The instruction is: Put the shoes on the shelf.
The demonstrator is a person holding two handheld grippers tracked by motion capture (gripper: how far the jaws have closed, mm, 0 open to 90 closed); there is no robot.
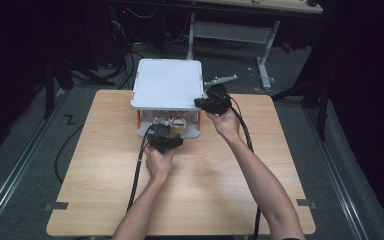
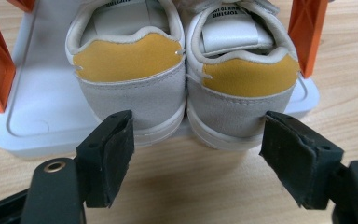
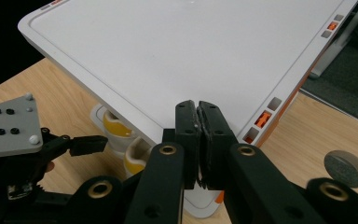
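Left claw wide open behind two shoes, touching neither, right claw closed, empty, over white rack top.

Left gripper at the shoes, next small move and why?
Probably ease the left gripper forward, then close it on the heels of the shoes. Its jaws stand open short of the pair on the white rack, touching nothing yet.

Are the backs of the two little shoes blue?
No, the heel patches of both shoes are yellow above grey suede, as the left gripper view shows.
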